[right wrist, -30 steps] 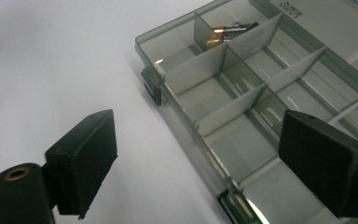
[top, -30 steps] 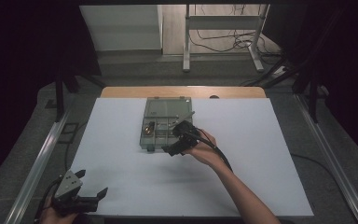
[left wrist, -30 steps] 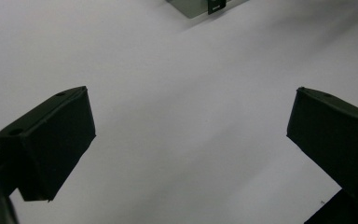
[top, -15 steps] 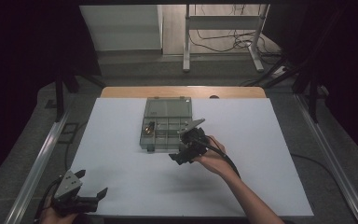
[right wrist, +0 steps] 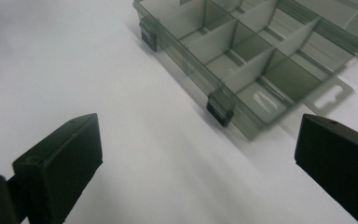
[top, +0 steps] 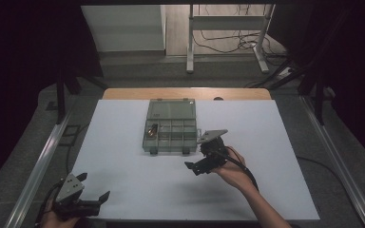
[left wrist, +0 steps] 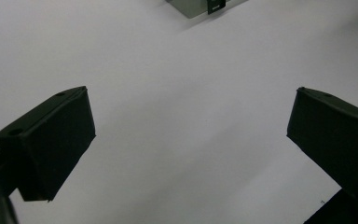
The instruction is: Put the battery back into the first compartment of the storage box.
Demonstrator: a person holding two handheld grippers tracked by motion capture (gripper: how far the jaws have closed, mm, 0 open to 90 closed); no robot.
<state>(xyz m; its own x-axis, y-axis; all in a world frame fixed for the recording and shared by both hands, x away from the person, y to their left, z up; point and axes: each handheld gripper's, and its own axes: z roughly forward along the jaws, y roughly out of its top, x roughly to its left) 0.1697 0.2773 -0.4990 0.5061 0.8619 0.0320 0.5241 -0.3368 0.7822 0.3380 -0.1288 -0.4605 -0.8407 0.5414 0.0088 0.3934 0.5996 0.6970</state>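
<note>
Here the right gripper (top: pixel 196 167) has its jaws spread wide, having just been opening, and nothing sits between them; in the right gripper view they frame only bare white tabletop (right wrist: pixel 98 84). Just beyond them lies the translucent grey-green plastic compartment box (right wrist: pixel 242 60), lid folded back, its black latches facing the jaws. In the high view a small brass-coloured part (top: pixel 152 128) rests in a left-hand compartment of that box (top: pixel 171 133), which sits mid-table toward the far edge. The left gripper (top: pixel 94 199) hangs at the near left corner, jaws likewise wide and empty, well apart from the box. Judging by this, one piece is already placed and released; the other compartments look empty, so further sorting or closing the lid probably remains.
</note>
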